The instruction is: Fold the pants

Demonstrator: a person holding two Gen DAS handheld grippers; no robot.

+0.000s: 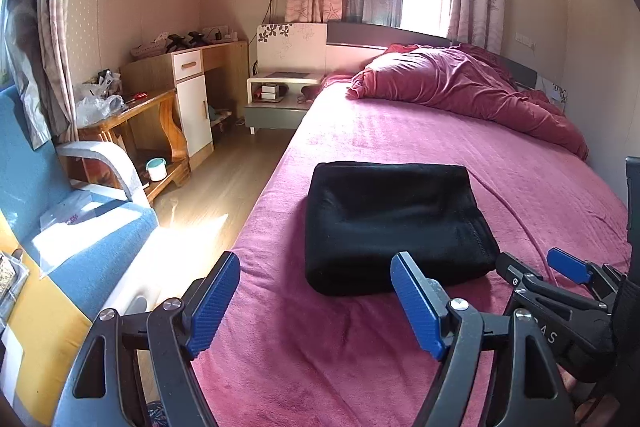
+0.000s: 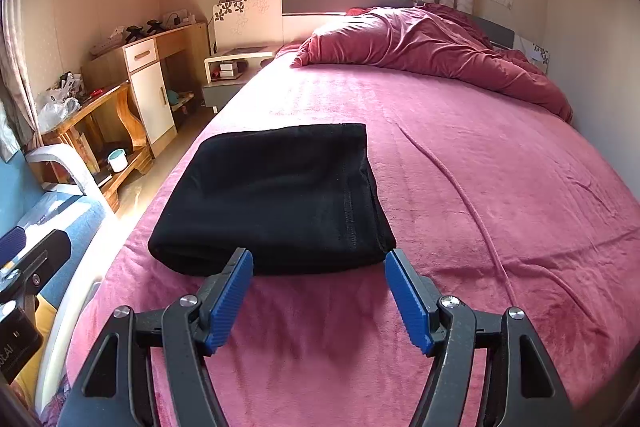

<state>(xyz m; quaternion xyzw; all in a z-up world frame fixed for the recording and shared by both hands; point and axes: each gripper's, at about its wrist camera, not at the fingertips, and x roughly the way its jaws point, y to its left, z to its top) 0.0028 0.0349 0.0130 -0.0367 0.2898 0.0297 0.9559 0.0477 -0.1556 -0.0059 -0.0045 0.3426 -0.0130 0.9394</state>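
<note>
Now: pants [image 2: 276, 195] folded, centre frame on bed [image 2: 500, 155] | left gripper [image 1: 316, 301], right gripper [image 2: 320, 301] spread, empty | next: likely withdraw.

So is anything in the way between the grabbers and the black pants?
Nothing visible. Only bare pink blanket lies between the right gripper and the folded black pants, and likewise before the left gripper. Both grippers' fingers stand open and empty.

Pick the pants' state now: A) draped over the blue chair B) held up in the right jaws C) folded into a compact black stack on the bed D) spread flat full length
C: the black pants lie as a folded rectangle on the pink bedspread, clear of both open grippers, left gripper and right gripper.
</note>
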